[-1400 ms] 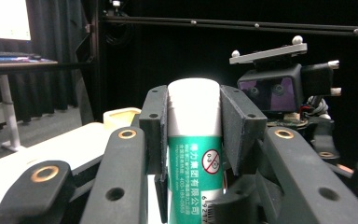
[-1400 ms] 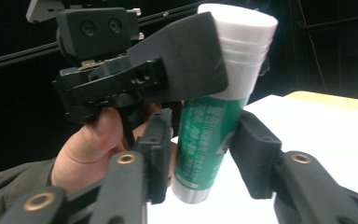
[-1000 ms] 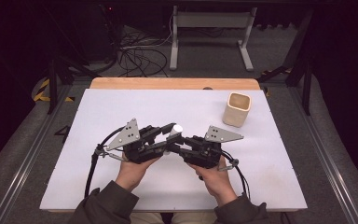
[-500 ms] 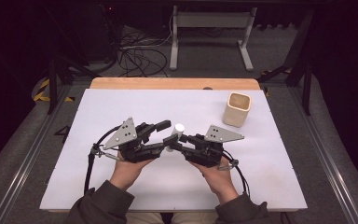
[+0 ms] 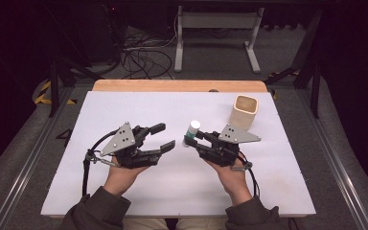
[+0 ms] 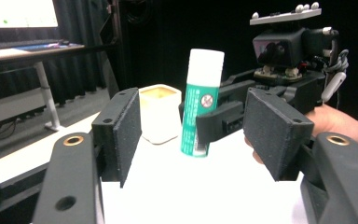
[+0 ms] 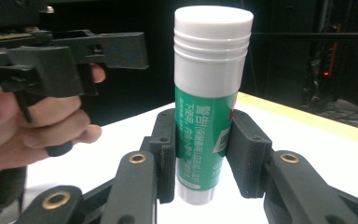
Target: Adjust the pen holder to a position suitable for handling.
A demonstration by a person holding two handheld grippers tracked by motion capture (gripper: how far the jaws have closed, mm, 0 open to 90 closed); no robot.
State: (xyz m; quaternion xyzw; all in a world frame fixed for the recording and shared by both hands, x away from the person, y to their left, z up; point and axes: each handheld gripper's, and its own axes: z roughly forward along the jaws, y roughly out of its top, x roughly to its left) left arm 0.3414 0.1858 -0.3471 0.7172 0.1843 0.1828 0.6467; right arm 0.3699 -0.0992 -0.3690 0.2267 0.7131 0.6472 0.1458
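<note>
A green glue stick [image 5: 190,132] with a white cap stands upright between the pads of my right gripper [image 5: 188,140], which is shut on its lower body [image 7: 200,140]. My left gripper [image 5: 165,135] is a short way to the left of it. Its jaws have just been opening and nothing is between them. In the left gripper view the stick [image 6: 203,107] shows beyond the two spread pads [image 6: 121,133], clear of both. The white cap [image 7: 213,42] is on.
A beige square cup [image 5: 245,111] stands on the white table [image 5: 124,105] at the back right, just behind the right gripper; it also shows behind the stick as the cup [image 6: 158,112]. A wooden strip edges the table's far side.
My left gripper has opened, let go of the glue stick and drawn back to the left. The right gripper stays put, still holding the stick.
</note>
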